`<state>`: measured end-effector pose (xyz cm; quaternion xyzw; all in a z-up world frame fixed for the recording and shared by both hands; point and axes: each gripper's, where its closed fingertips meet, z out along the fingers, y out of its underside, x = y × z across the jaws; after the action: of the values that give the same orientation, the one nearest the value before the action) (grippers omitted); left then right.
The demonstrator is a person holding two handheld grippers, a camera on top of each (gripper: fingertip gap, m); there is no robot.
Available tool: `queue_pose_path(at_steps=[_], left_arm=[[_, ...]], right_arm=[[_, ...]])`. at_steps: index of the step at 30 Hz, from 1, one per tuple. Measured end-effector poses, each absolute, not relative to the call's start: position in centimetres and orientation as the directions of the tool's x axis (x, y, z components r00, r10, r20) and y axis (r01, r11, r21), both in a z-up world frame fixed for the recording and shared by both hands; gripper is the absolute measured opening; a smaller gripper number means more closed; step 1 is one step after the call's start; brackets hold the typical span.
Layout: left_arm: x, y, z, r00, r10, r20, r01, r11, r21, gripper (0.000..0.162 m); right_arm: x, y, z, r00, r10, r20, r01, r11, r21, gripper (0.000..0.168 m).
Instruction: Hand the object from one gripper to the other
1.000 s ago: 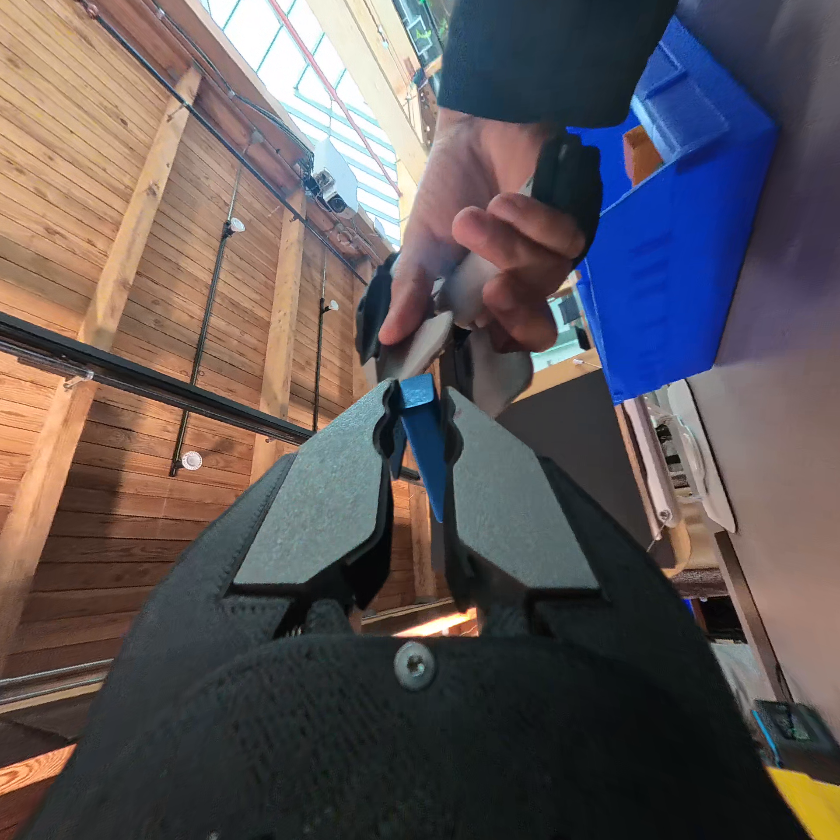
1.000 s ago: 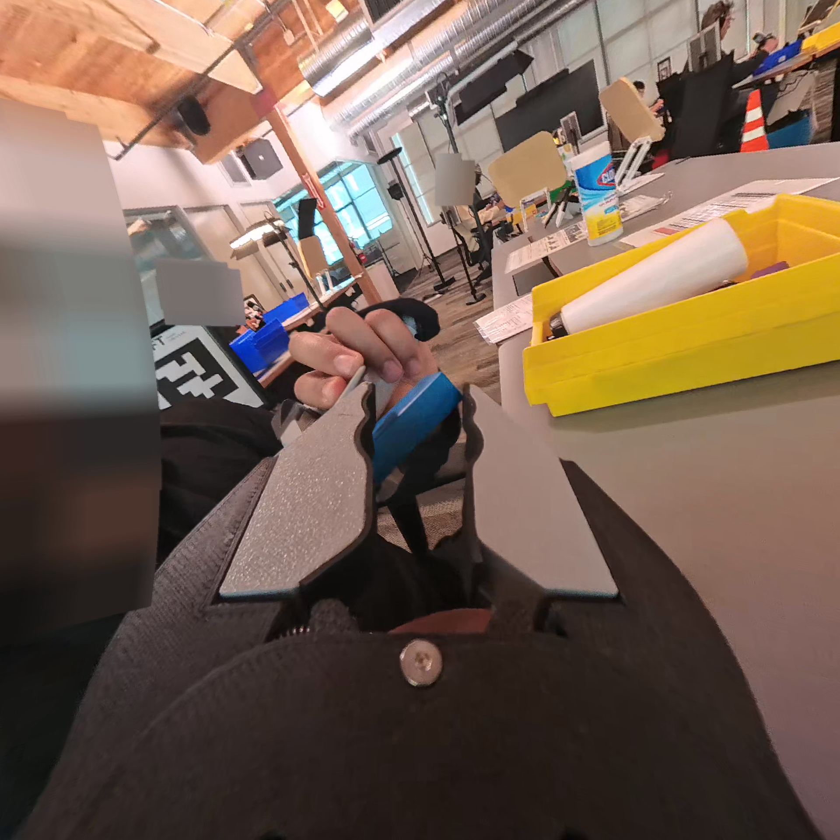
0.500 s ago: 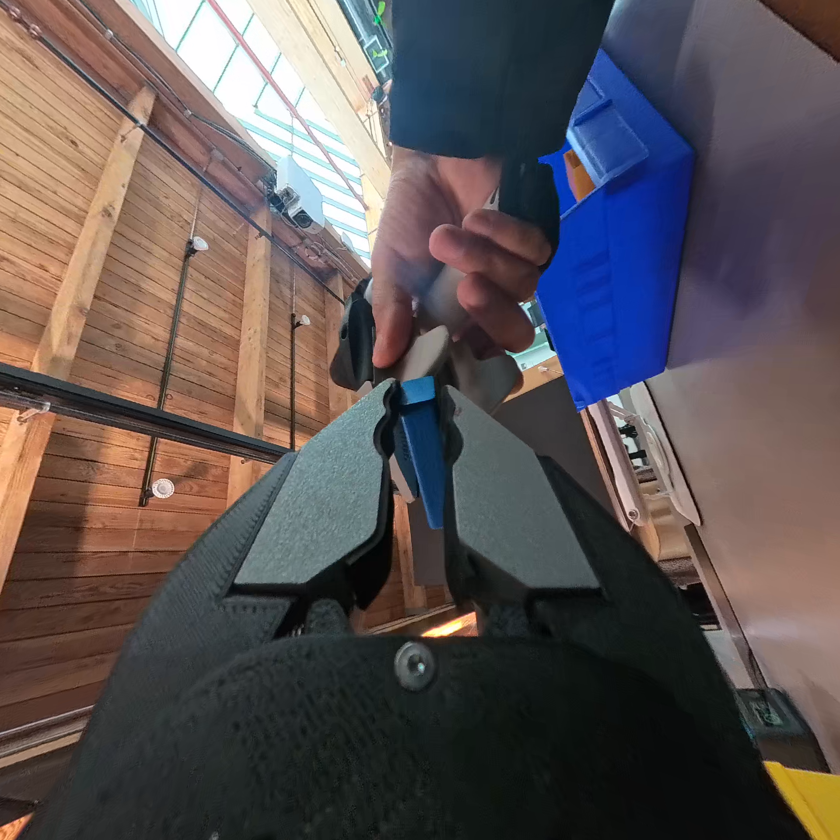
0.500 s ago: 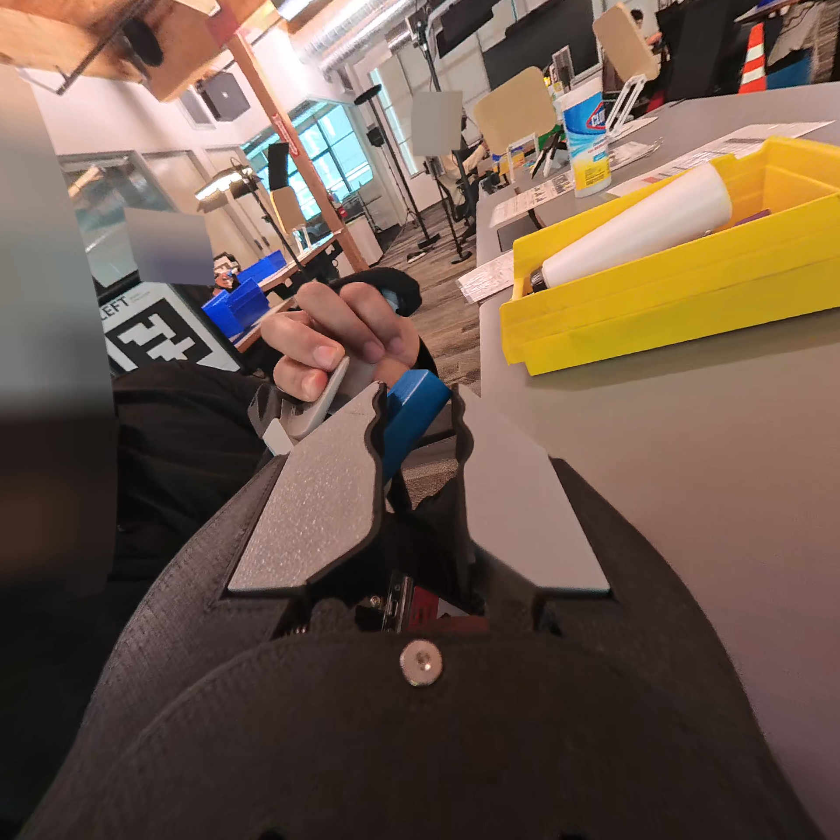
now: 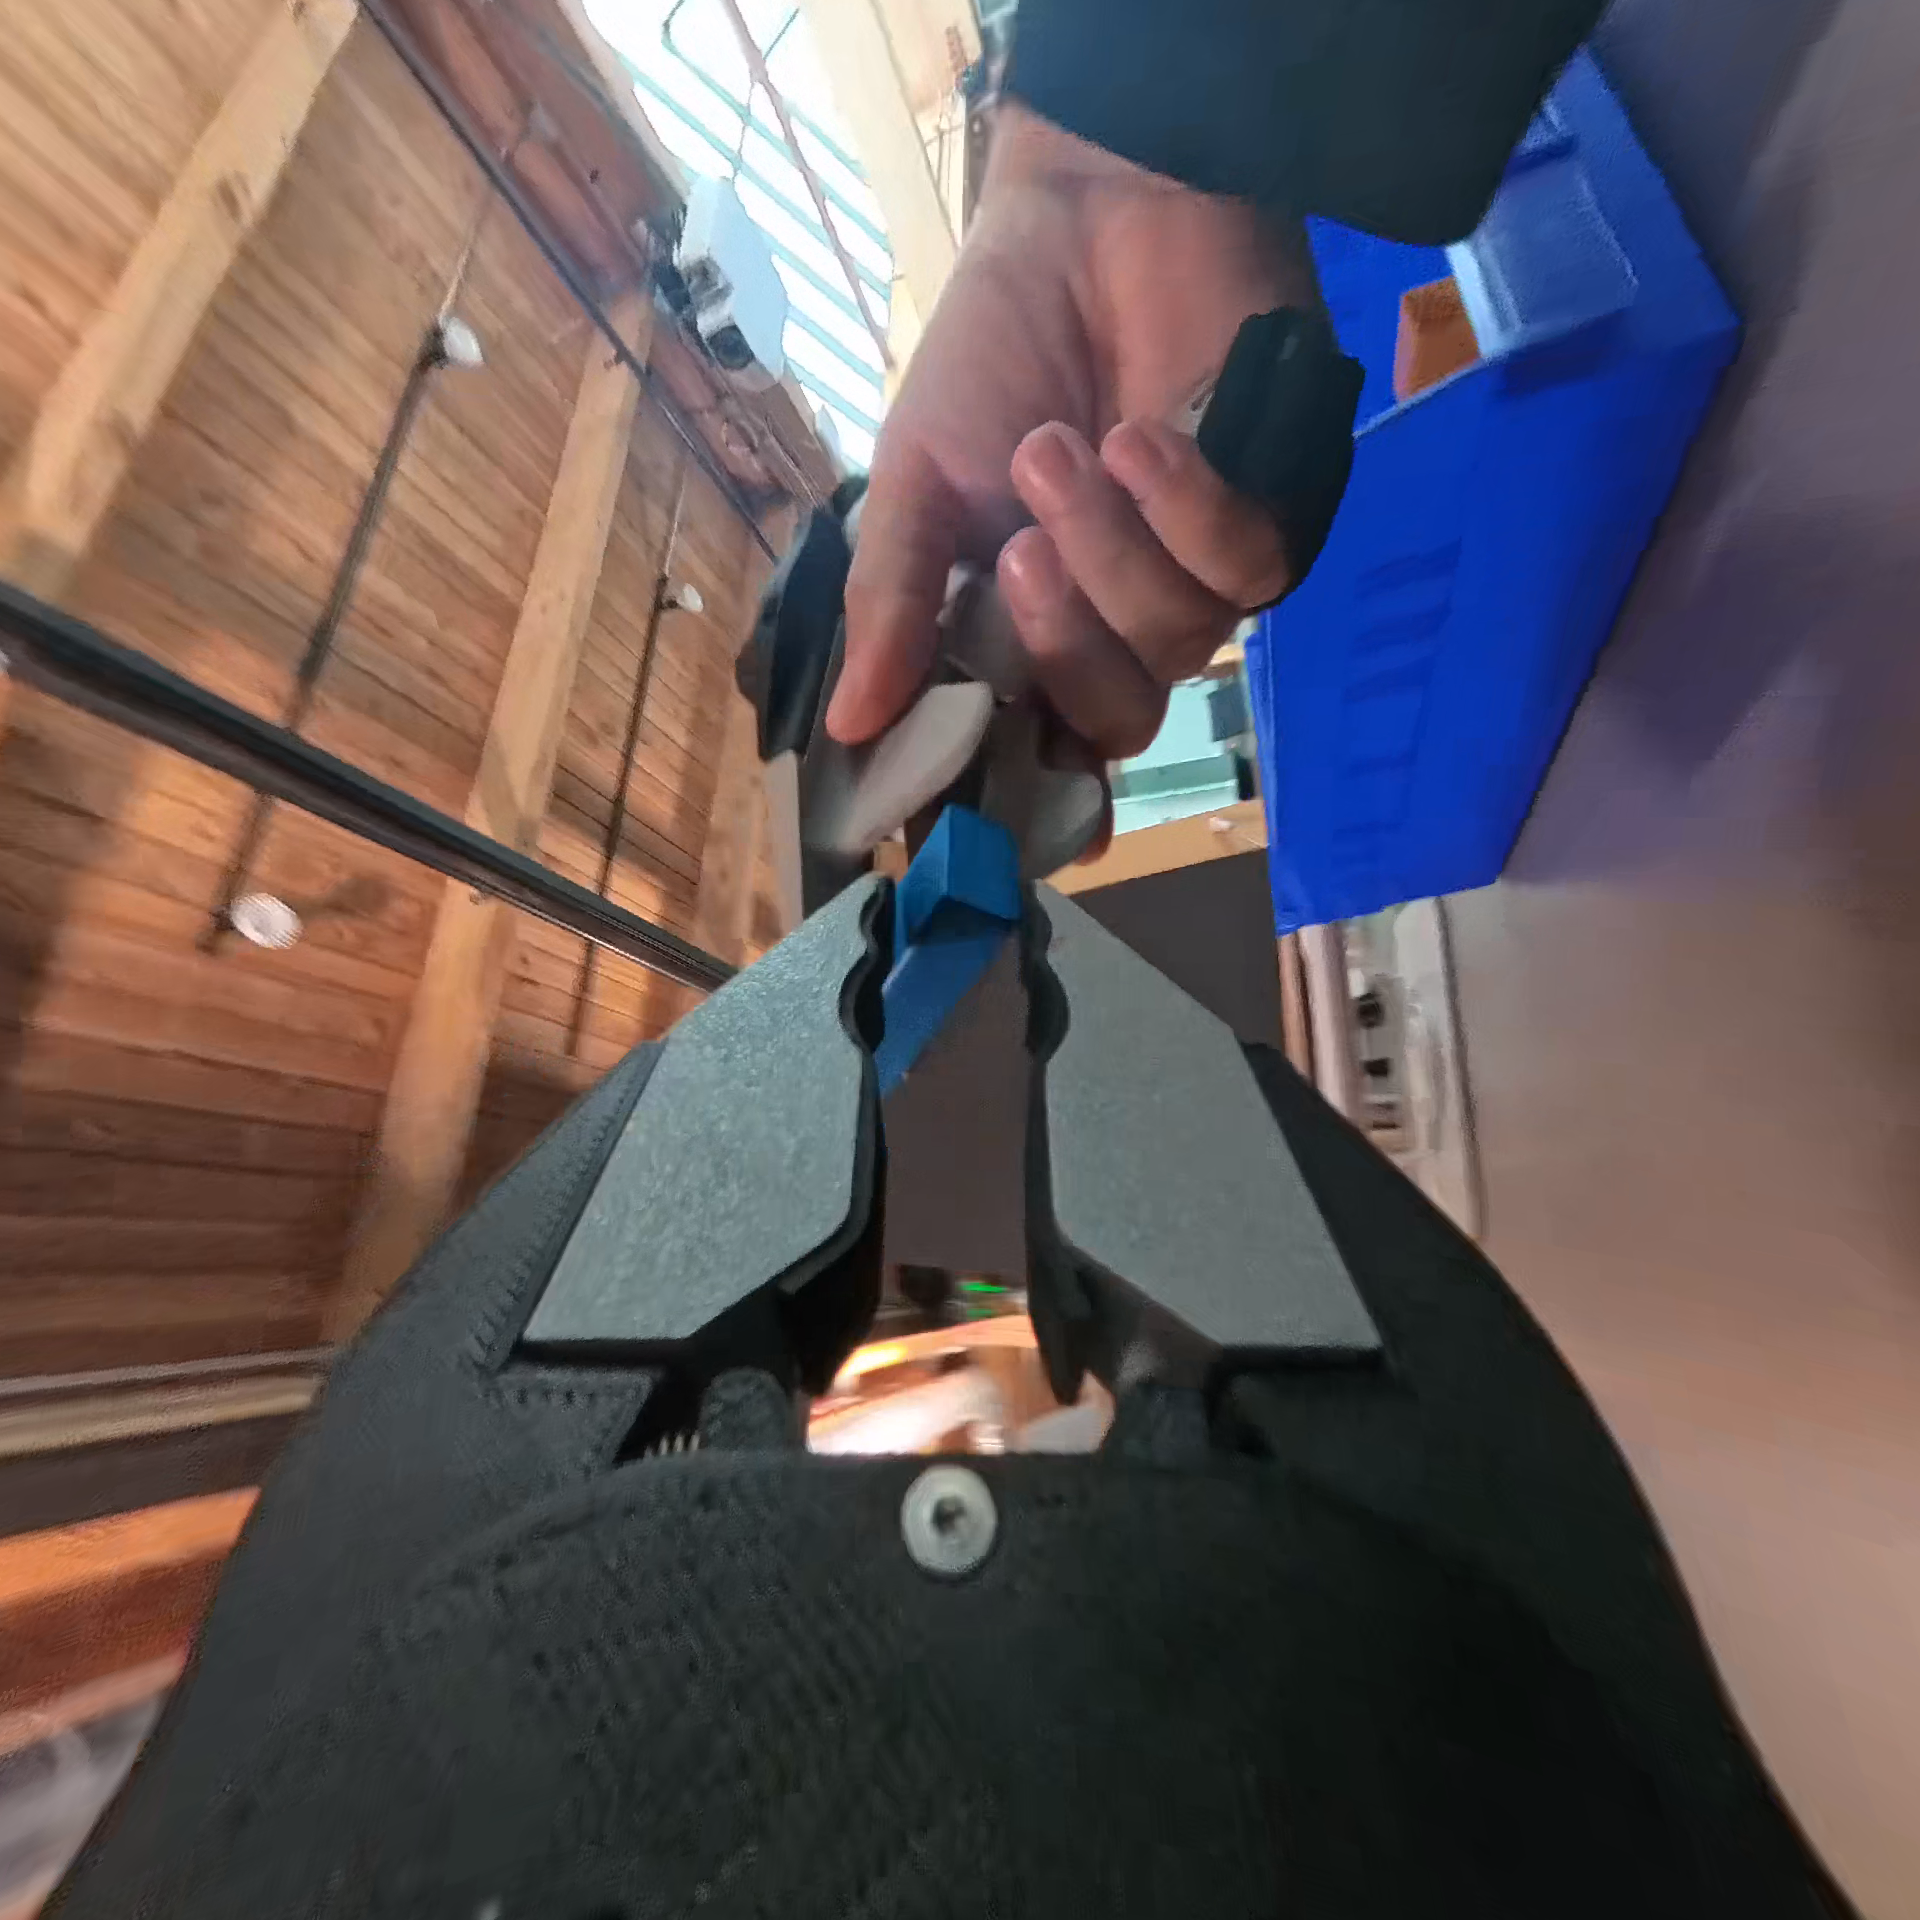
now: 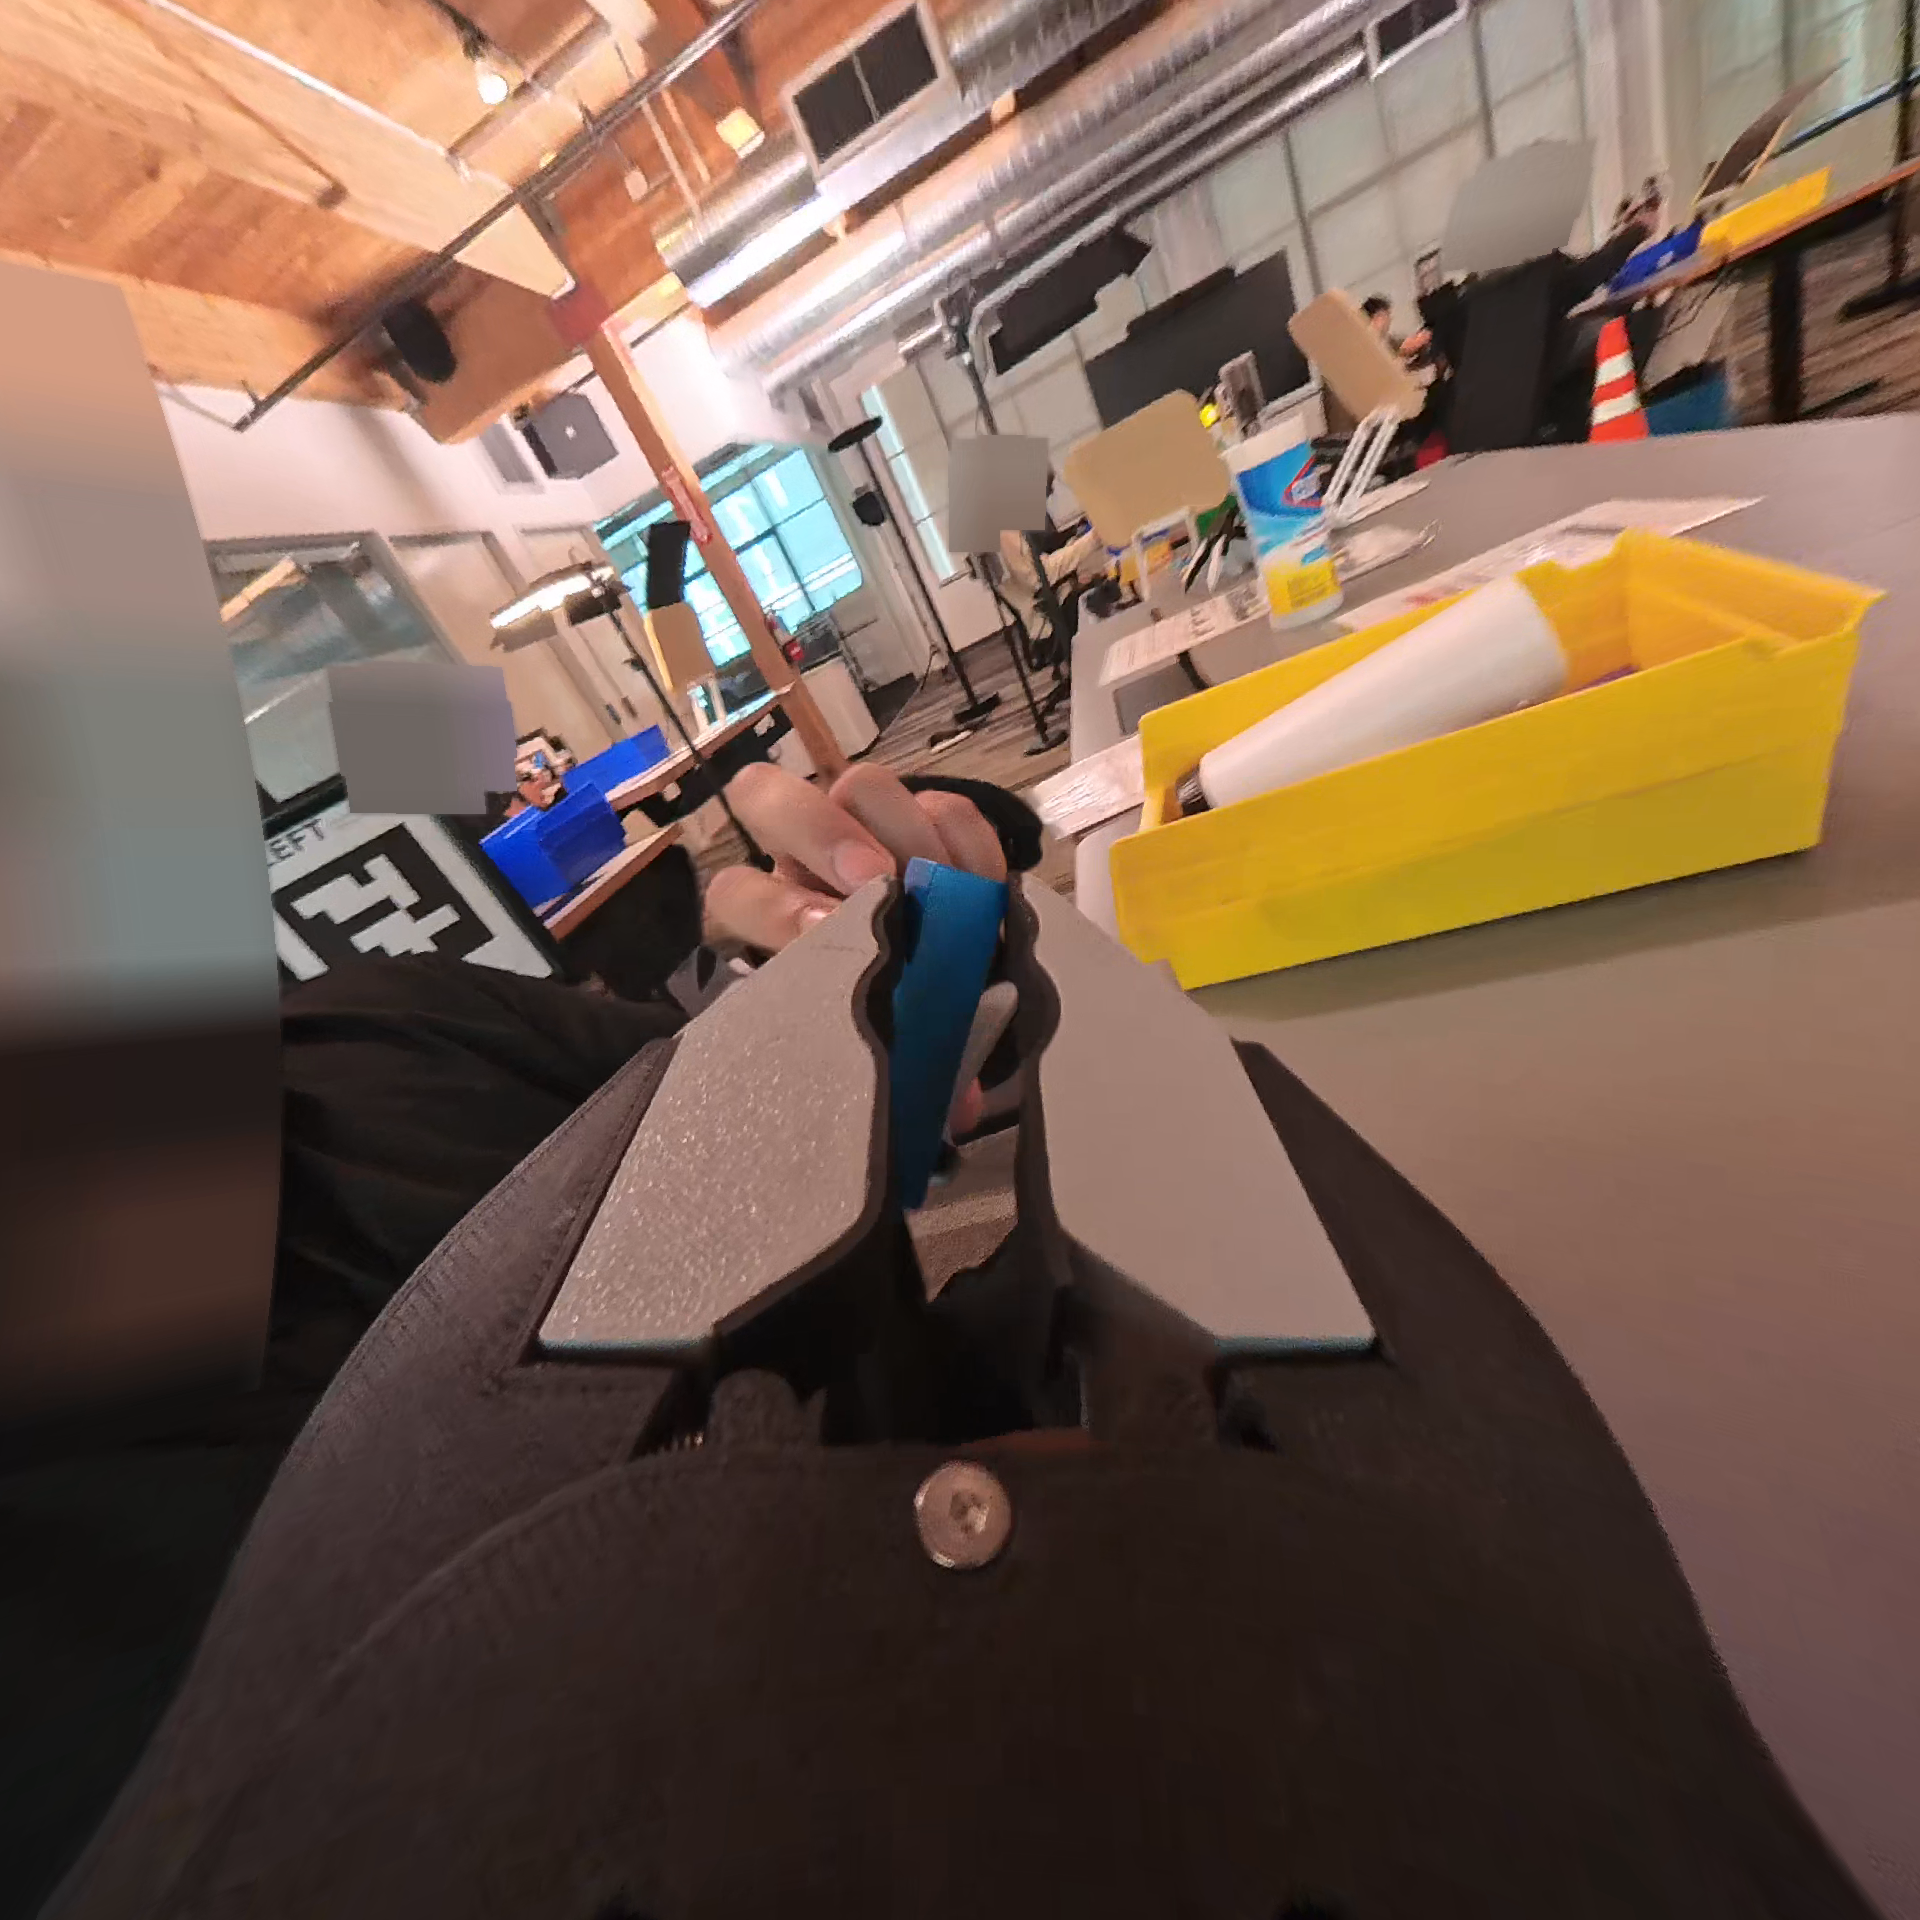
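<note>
We are seeing the blue block [image 5: 951, 935] sitting in mid-air between the two grippers, which are meeting tip to tip. In the left wrist view the block is standing tilted between the fingers of the left gripper [image 5: 956, 899]. It is leaning against the left finger, and a slim gap is showing beside the right one. The jaws are standing narrow, and we cannot tell whether they are pinching the block. Just beyond, the pale tips of the right gripper [image 5: 977, 800] are flanking the block's far end. A hand [image 5: 1049, 499] in a black sleeve [image 5: 1299, 94] is squeezing that gripper's handle.

In the right wrist view the block [image 6: 940, 997] is sitting between the tips of the right gripper [image 6: 954, 896], whose narrow jaws are closing on its upper end. Behind it another hand [image 6: 842, 842] is gripping the left tool.

Farther out, a blue bin [image 5: 1455, 675] is sitting on the grey surface at the right of the left view, with a wooden wall [image 5: 260, 623] at the left. On the grey table [image 6: 1558, 1143] a yellow bin [image 6: 1455, 831] is holding a white tube [image 6: 1382, 696]. A wipes canister [image 6: 1283, 540] is standing farther back.
</note>
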<state>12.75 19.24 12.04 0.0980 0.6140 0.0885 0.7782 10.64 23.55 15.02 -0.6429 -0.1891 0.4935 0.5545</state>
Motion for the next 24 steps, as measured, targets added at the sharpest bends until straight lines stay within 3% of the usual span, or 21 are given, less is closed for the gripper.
queue_pose_path(at_steps=[1, 8, 11, 14, 18, 24], left_arm=[[12.6, 19.3, 12.4, 0.224, 0.183, -0.957, 0.003, 0.982, 0.188, 0.026], [10.2, 18.8, 15.7, 0.093, -0.367, -0.925, 0.209, 0.916, -0.343, 0.026], [10.6, 20.1, 16.0, -0.048, -0.658, -0.751, 0.157, 0.738, -0.657, 0.029], [10.5, 19.2, 15.7, -0.238, -0.831, -0.502, 0.150, 0.480, -0.865, 0.032], [9.9, 18.0, 17.2, -0.333, -0.880, -0.339, 0.197, 0.287, -0.937, 0.033], [10.2, 17.5, 17.1, -0.293, -0.868, -0.401, 0.223, 0.346, -0.911, 0.021]], right_arm=[[11.0, 23.6, 15.4, 0.462, 0.786, -0.411, -0.310, -0.291, -0.905, 0.016], [12.9, 22.3, 19.0, 0.651, 0.748, -0.127, -0.231, 0.036, -0.972, 0.015], [12.2, 20.3, 20.8, 0.671, 0.738, 0.077, -0.144, 0.232, -0.962, 0.015], [11.0, 18.6, 21.6, 0.675, 0.691, 0.260, -0.049, 0.393, -0.918, 0.015], [9.9, 18.5, 21.2, 0.693, 0.596, 0.404, 0.104, 0.472, -0.875, 0.016], [7.7, 18.4, 20.3, 0.646, 0.622, 0.443, 0.129, 0.483, -0.866, 0.016]])
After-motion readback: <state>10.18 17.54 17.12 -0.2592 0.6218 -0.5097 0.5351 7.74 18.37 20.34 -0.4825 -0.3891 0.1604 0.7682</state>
